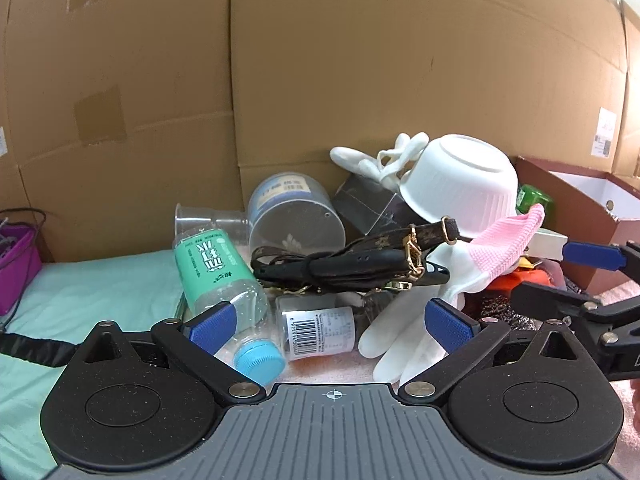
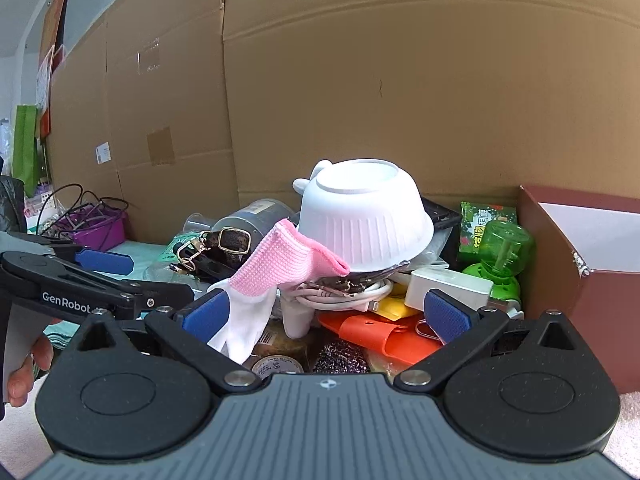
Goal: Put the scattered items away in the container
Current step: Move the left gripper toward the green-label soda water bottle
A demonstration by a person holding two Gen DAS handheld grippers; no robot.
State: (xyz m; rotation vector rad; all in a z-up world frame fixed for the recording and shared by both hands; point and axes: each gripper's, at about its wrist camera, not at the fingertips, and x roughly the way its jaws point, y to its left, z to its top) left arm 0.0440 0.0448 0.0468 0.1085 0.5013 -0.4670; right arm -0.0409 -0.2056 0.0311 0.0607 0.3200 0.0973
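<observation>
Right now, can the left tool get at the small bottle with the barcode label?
Probably yes. The left tool is open, and the barcode bottle lies between its fingers with nothing on top; the white glove only touches its right end.

From my left gripper's camera (image 1: 328, 326), the bottle (image 1: 218, 276) lies on its side at the left, cap toward me, with the small jar (image 1: 320, 330) just to its right. Behind them the strap (image 1: 352, 258) crosses the heap, and behind that lie the cup (image 1: 208, 220) and the round tub (image 1: 294, 216), against the cardboard wall (image 1: 360, 60). The upturned bowl (image 1: 460, 178) sits atop the pile to the right, the glove (image 1: 452, 280) draped down below it. The box (image 1: 580, 216) stands farthest right. My right gripper (image 2: 326, 316) faces the same pile, the scourer (image 2: 340, 356) nearest it, the box (image 2: 580, 280) on its right
</observation>
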